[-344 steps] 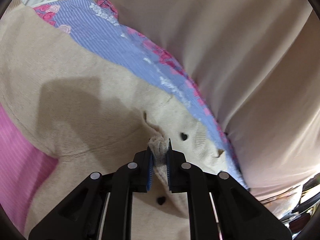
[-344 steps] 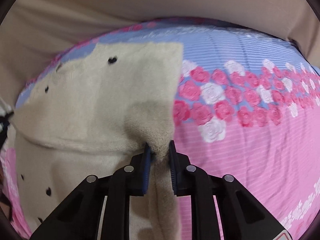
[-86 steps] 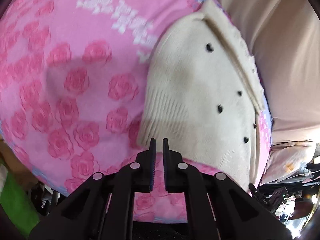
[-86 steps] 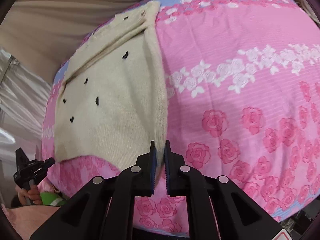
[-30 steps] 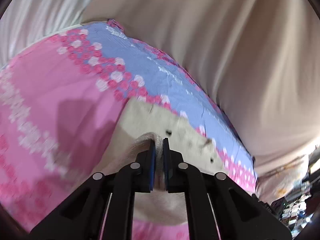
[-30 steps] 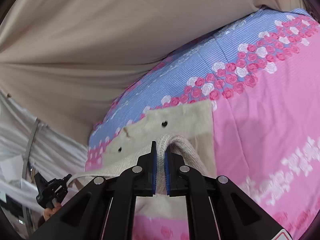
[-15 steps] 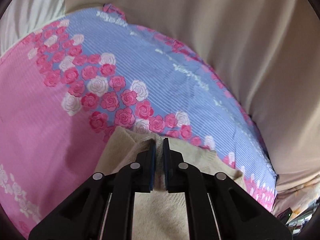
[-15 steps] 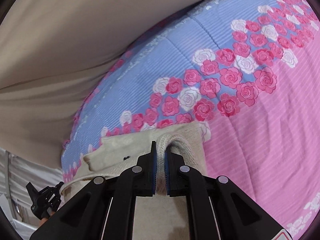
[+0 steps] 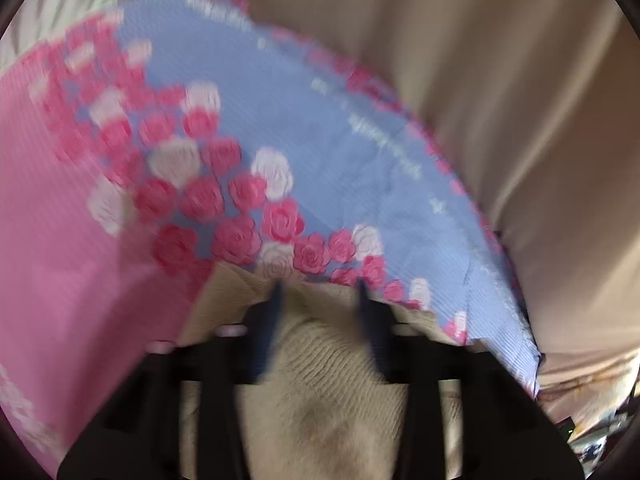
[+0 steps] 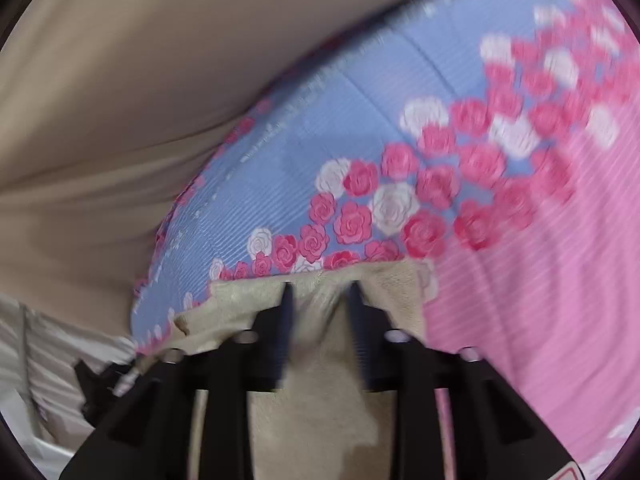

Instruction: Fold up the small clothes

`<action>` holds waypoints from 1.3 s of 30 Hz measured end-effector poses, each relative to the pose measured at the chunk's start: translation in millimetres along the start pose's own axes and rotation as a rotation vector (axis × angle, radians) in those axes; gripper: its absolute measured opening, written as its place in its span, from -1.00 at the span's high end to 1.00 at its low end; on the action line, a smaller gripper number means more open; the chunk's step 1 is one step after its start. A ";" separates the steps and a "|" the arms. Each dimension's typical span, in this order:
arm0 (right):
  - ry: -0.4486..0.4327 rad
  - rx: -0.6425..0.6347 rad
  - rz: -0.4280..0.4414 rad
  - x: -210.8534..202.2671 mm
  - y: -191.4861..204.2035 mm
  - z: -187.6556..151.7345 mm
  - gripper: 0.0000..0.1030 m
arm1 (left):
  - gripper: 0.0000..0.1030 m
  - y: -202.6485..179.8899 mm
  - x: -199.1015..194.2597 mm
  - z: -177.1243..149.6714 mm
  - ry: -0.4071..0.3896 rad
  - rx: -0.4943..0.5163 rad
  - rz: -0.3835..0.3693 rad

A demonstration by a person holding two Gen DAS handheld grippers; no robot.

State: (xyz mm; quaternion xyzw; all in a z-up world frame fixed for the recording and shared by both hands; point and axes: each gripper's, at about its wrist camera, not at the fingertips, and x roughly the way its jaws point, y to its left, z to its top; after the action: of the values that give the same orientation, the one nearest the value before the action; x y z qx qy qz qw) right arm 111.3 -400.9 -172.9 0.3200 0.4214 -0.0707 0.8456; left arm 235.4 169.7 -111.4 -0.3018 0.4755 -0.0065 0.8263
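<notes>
A beige curtain [image 9: 500, 80] fills the upper right of the left wrist view and the upper left [image 10: 120, 80] of the right wrist view. In front of it spreads the bedsheet [image 9: 60, 260], pink with a blue band and rows of pink and white roses; in the right wrist view the sheet [image 10: 540, 280] runs from the top right down the right side. Both shots are blurred.

On the sheet lies the cream knitted sweater [image 9: 320, 380], at the bottom centre of the left wrist view, its far edge meeting the row of roses. The right wrist view has the sweater [image 10: 320, 400] at bottom centre too, its far corner at the pink part of the sheet.

Left gripper [image 9: 319, 294]: fingers spread wide, sweater knit showing between them, nothing pinched. Right gripper [image 10: 319, 294]: fingers parted as well, over the sweater's far edge, fabric lying loose in the gap.
</notes>
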 end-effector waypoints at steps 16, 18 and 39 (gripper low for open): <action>0.025 -0.173 -0.077 5.4 11.5 -13.8 0.84 | 0.75 17.2 0.9 -19.6 0.050 0.158 0.108; 0.118 -0.179 -0.133 36.6 1.3 -14.7 0.76 | 0.79 21.2 13.1 -14.9 0.062 0.154 0.139; 0.343 -0.782 0.008 104.5 190.5 -96.5 0.85 | -0.51 -62.0 -1.5 -69.1 0.128 0.319 -0.049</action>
State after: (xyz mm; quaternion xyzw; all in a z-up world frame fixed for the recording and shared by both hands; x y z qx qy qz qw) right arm 187.4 -177.7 -202.8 -0.0159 0.5498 0.1517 0.8212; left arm 197.1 85.4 -104.2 -0.1772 0.5127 -0.1214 0.8313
